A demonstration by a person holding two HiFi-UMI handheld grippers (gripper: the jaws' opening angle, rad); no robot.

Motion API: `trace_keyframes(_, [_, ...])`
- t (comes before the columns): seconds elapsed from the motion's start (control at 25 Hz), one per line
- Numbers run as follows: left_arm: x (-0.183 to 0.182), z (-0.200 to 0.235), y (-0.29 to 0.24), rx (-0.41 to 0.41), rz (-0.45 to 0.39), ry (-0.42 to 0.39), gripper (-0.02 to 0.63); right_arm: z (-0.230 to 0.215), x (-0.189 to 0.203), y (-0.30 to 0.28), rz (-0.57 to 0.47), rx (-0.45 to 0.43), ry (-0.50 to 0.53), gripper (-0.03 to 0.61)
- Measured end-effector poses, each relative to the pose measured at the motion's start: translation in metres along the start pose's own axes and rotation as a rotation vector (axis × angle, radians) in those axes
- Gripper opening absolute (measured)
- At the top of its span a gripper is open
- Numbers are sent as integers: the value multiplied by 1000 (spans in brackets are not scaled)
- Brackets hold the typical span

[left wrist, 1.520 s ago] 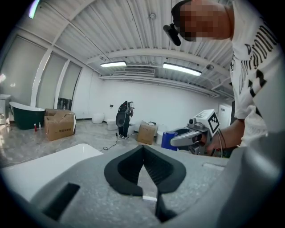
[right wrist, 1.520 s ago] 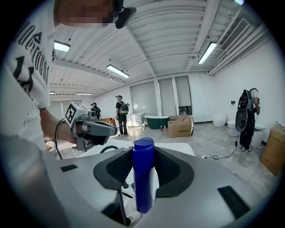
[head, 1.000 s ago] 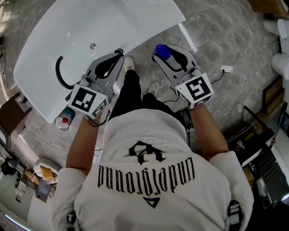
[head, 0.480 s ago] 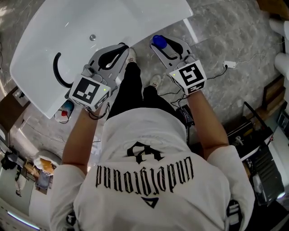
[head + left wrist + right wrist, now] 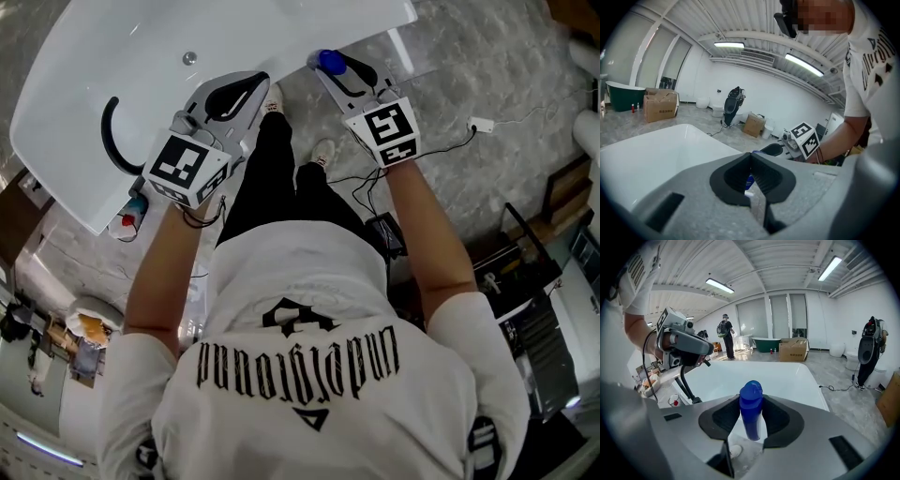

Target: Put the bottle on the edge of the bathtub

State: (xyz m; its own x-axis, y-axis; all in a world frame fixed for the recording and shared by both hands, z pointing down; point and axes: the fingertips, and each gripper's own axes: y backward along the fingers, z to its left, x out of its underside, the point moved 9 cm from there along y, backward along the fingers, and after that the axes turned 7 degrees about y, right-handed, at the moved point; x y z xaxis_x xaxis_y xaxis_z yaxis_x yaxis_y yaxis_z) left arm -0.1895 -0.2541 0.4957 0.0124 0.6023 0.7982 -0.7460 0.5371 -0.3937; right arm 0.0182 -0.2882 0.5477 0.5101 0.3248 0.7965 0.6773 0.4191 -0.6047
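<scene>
– Off the bathtub's (image 5: 375, 21) near edge, by its right corner, what's going on?
– The right claw (image 5: 339, 70) is clamping the blue bottle (image 5: 330, 62) and holding it in the air over the floor, just beside the rim and not touching it.
– The left claw (image 5: 246, 92)?
– It's hanging at the same near edge with its jaws together on nothing. It's doing no work here.
– Step?
– I'm calling it the carry-in. The bottle isn't sitting on the edge yet.
– Next move is asking for what?
– Probably going forward over the rim (image 5: 813, 380), lowering until the base is resting flat, then spreading the jaws. The rim is looking narrow, so the base is needing to be centred or the bottle is risking a tip into the basin or onto the floor.
– Which way is the bottle (image 5: 751, 408) pointing?
– The cap is pointing up and the base down, and the long axis is running about vertical, crossing the jaws of the right claw (image 5: 751, 418). The pads are gripping the body below the cap, and the cap is sticking up above them.
</scene>
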Motion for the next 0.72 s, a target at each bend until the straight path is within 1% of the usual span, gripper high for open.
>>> trace_keyframes(0.32, [24,18,-15,5,45,21,15,-10,26,-28,55,10,2,152])
trace_keyframes(0.52, [28,24,-28,21,78,-3,15,-15,37,-45,84,-5,10,152])
trace_keyframes(0.72, [32,32,-36,22,94,0,15,-17,46,-55,110,-6,23,152])
